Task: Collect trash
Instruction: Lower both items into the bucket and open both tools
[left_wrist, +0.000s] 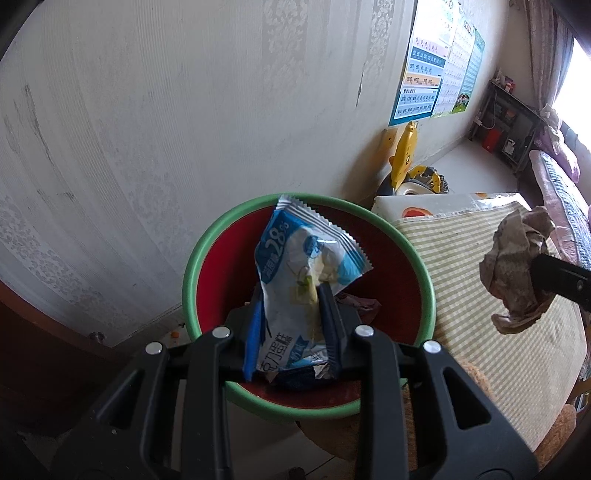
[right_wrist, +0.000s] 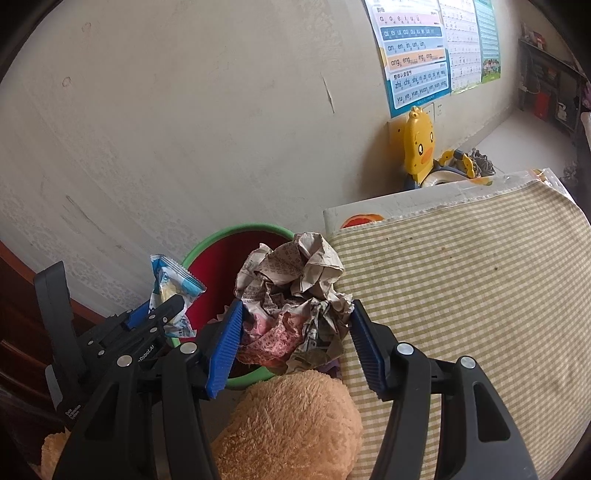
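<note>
Your left gripper (left_wrist: 291, 332) is pinched nearly closed on the blue-and-white foil snack wrapper (left_wrist: 306, 258), whose long axis runs up and away from the jaws, its far tip over the far rim of the round bin with the green rim and red inside (left_wrist: 192, 266). That wrapper already hangs above the bin's mouth, so the left hand is the nearer one for a drop. Your right gripper (right_wrist: 295, 332), jaws about half spread, clamps the crumpled ball of printed newspaper (right_wrist: 295, 288), which sits over the bin's right edge beside the green-checked cloth (right_wrist: 461, 295). Expect to carry it further left before letting go.
</note>
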